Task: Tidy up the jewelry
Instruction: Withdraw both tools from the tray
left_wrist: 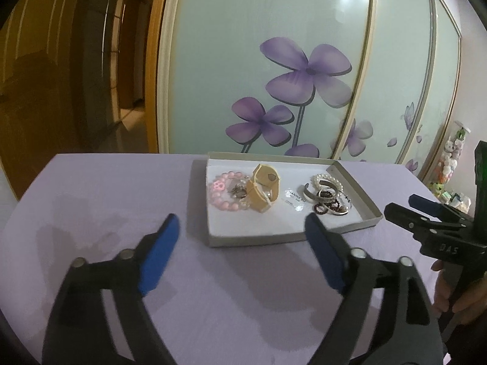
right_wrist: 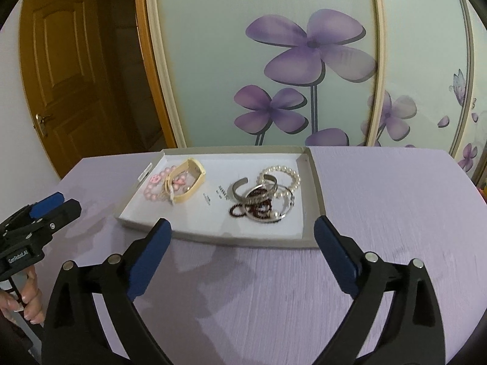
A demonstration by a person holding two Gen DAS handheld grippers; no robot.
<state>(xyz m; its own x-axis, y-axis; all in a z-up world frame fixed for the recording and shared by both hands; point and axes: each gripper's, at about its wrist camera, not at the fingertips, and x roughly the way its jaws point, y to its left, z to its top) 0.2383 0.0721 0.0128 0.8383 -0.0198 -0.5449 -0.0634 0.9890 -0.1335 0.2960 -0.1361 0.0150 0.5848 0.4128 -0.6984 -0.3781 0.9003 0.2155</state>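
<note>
A shallow grey box tray [left_wrist: 258, 238] [right_wrist: 316, 182] with a white floor sits on the lilac table. Its left half holds a pink bead bracelet [left_wrist: 220, 196] [right_wrist: 152, 190] and a yellow bangle [left_wrist: 263, 190] [right_wrist: 188, 184]. Its right half holds a silver cuff [left_wrist: 307, 193] [right_wrist: 239, 187], a pearl bracelet [left_wrist: 330, 181] [right_wrist: 287, 176] and dark bead bracelets [left_wrist: 330, 205] [right_wrist: 258, 208], tangled together. My left gripper [left_wrist: 242, 234] is open and empty, just short of the tray's near edge. My right gripper [right_wrist: 243, 235] is open and empty at the tray's near edge.
A sliding wardrobe door with purple flowers [left_wrist: 304, 73] stands right behind the table. A wooden door [right_wrist: 70, 85] is at the far left. Small toys and trinkets [left_wrist: 450, 164] are at the far right past the table. The lilac table [right_wrist: 380, 213] extends to the right of the tray.
</note>
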